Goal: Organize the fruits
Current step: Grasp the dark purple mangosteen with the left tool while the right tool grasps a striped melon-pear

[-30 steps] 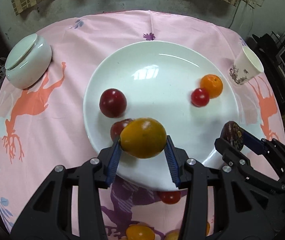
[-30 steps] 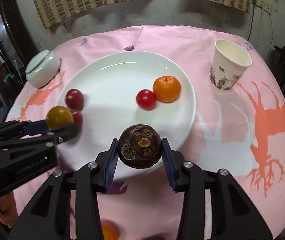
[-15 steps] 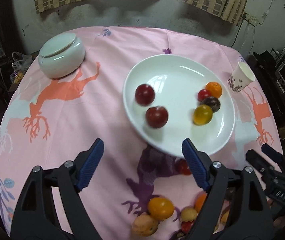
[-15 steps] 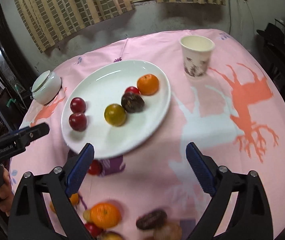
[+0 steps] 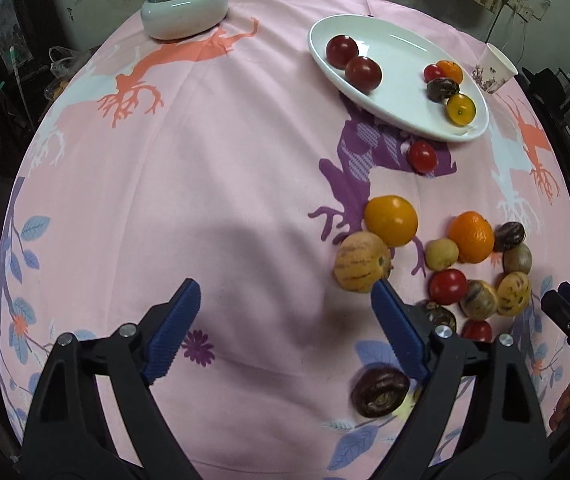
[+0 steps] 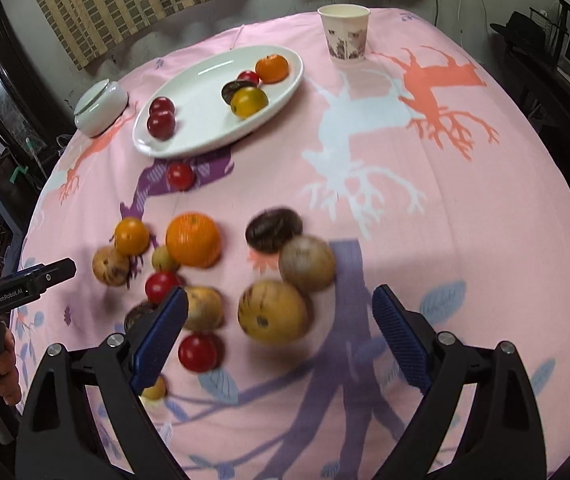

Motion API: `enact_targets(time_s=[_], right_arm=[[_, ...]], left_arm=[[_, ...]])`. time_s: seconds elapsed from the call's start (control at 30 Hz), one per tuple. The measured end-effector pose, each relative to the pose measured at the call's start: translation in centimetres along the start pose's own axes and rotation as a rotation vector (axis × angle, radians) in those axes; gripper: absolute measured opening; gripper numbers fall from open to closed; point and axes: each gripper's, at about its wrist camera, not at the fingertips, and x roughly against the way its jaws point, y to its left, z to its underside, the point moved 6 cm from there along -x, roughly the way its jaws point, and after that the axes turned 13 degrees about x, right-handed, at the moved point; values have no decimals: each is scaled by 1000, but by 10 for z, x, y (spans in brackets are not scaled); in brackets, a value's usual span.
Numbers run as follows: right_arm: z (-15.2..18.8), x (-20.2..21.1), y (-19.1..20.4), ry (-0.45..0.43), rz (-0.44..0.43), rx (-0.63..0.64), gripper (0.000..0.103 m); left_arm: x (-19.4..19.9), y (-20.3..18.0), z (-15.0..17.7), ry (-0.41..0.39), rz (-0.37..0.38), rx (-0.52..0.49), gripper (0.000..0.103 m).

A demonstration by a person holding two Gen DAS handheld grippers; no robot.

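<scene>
The white plate [image 5: 397, 50] at the far right holds two dark red plums [image 5: 352, 62], a small tomato, a mandarin, a dark brown fruit [image 5: 441, 90] and a yellow-orange fruit [image 5: 460, 109]. My left gripper [image 5: 285, 286] hangs over bare pink cloth, jaws opening, nothing between them. A heap of loose fruit [image 5: 445, 264] lies just to its right. My right gripper [image 6: 281, 296] is open over that heap. A yellow striped fruit [image 6: 273, 312] lies on the cloth below, clear of the pads. The plate [image 6: 205, 92] is at the far left here.
A paper cup [image 6: 345, 32] stands beyond the plate at the far edge. A lidded white bowl [image 5: 185, 8] sits at the far left. One red tomato [image 5: 422, 156] lies alone just in front of the plate. The round table drops off on all sides.
Both grippers let go of their fruit onto the plate, opened wide, and drew back towards the near side of the table, over the loose heap.
</scene>
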Motion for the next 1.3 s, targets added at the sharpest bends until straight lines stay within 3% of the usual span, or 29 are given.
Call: enact_targets(time_s=[0.23,0.8,1.3], right_arm=[[19,9,11,18,-10,10,93],[52,6,24,84,-30,15,94],[60,2,36,110,-52,30,97]], left_arm=[[15,0,15,-9,6,-36,90],[8,-16,74,83,12,-142,90],[6,-27,89,113,37,-180,90]])
